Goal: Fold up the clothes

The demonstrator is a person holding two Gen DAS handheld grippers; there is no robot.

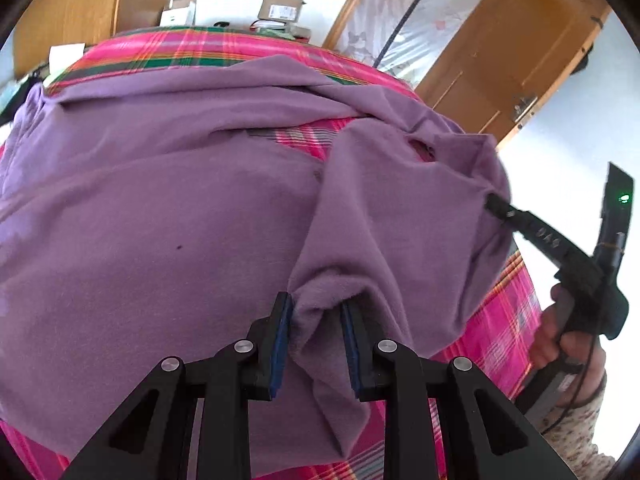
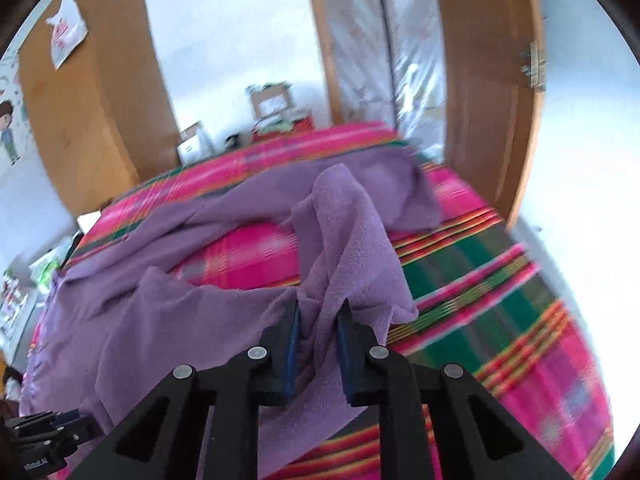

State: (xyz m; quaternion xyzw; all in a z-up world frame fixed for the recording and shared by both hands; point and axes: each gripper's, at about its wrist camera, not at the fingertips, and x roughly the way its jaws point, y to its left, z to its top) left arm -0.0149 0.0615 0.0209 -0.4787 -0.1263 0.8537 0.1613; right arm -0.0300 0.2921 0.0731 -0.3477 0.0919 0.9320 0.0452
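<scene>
Both of my grippers are clamped on the purple garment; my left gripper pinches a bunched ridge of cloth low in the centre of its frame, and my right gripper pinches a raised fold low in the centre of its own; seen from the left wrist, the right gripper's tip bites the cloth at the right of the frame. The garment lies spread over the bed, which has a pink and green plaid cover, and fills most of the left view; its far part trails toward the upper centre.

I judge this as the lift of one side, with the fold itself not yet laid; the next move calls for carrying both pinched points together across the body of the garment toward the left of the frame, keeping the edge between them taut, then lowering before letting go.

The bed's right edge sits just beside my right gripper, with a wooden door beyond; boxes stand past the far edge; open room lies leftward over the cloth.
</scene>
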